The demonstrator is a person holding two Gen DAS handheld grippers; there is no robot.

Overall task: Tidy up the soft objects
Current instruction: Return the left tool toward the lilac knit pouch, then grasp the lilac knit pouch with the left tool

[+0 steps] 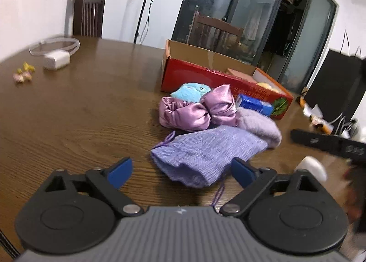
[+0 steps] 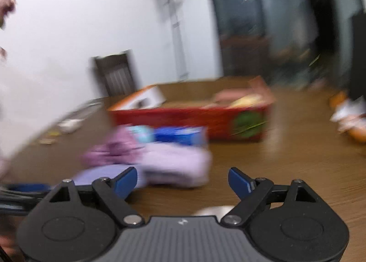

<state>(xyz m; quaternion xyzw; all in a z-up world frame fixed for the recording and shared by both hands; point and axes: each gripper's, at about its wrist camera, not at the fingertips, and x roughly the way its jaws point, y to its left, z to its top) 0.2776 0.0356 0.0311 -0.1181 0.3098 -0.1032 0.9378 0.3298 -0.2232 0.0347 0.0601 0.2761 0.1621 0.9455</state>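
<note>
A lavender knit pouch [image 1: 205, 154] lies on the wooden table [image 1: 80, 106], its near end between my open left gripper [image 1: 181, 171] fingers. Behind it lie a fuzzy lilac item [image 1: 260, 126], a pink satin bow scrunchie [image 1: 196, 110], a blue plush [image 1: 192, 90] and a blue packet [image 1: 255, 104]. An open red cardboard box [image 1: 219, 78] stands behind them. In the blurred right wrist view, my right gripper [image 2: 183, 180] is open and empty above the table, with the fuzzy lilac item [image 2: 178, 161], the blue packet [image 2: 180, 136] and the red box [image 2: 189, 122] ahead.
A white charger with cable [image 1: 56, 59] and small candies [image 1: 22, 74] lie far left. Chairs [image 1: 88, 13] stand behind the table. A black bag [image 1: 336, 88] and orange items [image 1: 318, 117] sit at the right. The other gripper's black body [image 1: 329, 145] reaches in from the right.
</note>
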